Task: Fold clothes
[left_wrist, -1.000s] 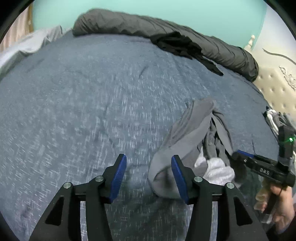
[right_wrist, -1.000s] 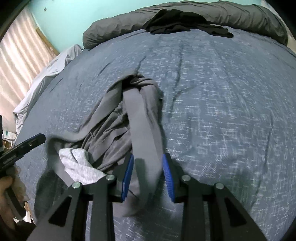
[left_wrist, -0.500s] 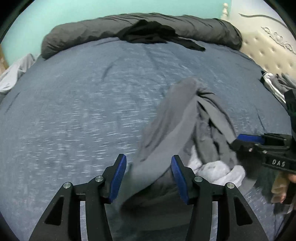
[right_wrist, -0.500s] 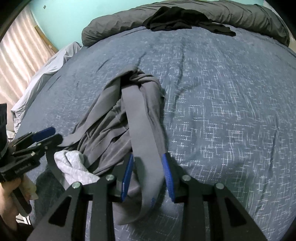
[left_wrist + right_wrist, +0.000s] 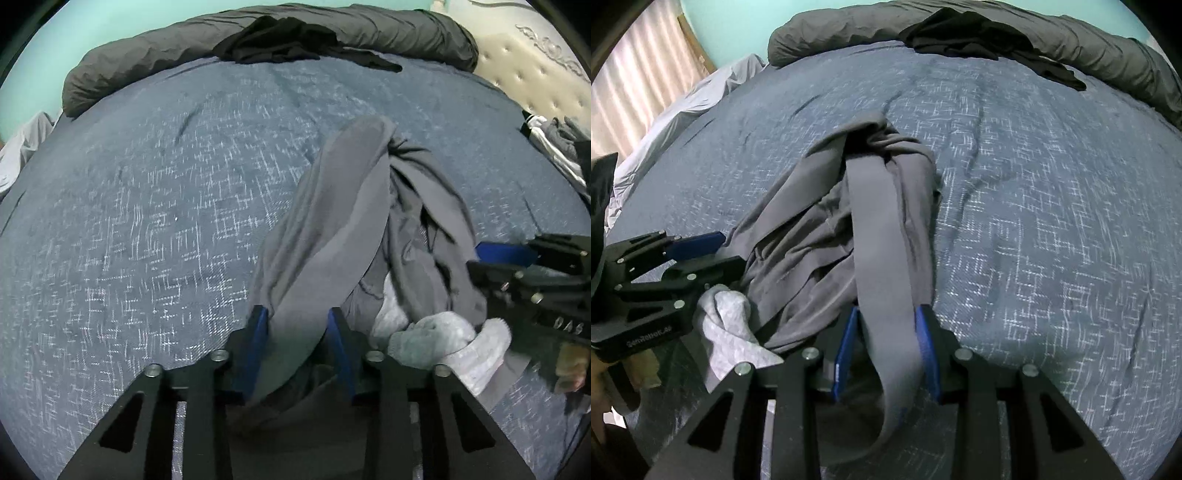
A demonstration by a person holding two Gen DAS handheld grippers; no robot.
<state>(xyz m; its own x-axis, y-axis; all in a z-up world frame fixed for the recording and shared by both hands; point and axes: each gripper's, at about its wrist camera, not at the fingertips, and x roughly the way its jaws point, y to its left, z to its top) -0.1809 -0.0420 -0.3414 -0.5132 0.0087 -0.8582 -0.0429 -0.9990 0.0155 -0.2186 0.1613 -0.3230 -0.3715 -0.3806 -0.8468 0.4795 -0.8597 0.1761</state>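
A crumpled grey garment [image 5: 417,206] lies on the blue bedspread [image 5: 155,206]. My left gripper [image 5: 295,317] is closing, with a smooth grey fold of the garment filling the gap between its blue pads. My right gripper [image 5: 888,310] is shut on the garment's flat grey band [image 5: 875,221], which hangs down through the jaws. In the left wrist view the right gripper [image 5: 476,260] comes in from the right, against the garment. The left gripper [image 5: 733,253] appears at the left in the right wrist view. A whitish bunch of cloth [image 5: 436,339] lies at the garment's near end, between both grippers.
A rolled dark grey duvet [image 5: 147,62] runs along the bed's far edge with a black garment [image 5: 280,40] on it. A tufted cream headboard [image 5: 535,81] and a heap of clothes [image 5: 557,140] are at the right. A curtain [image 5: 635,92] and pale sheet [image 5: 701,96] are at the left.
My left gripper moved from the bare bedspread onto the grey garment and its jaws narrowed around a fold. The right gripper kept its hold on the band and stayed put.
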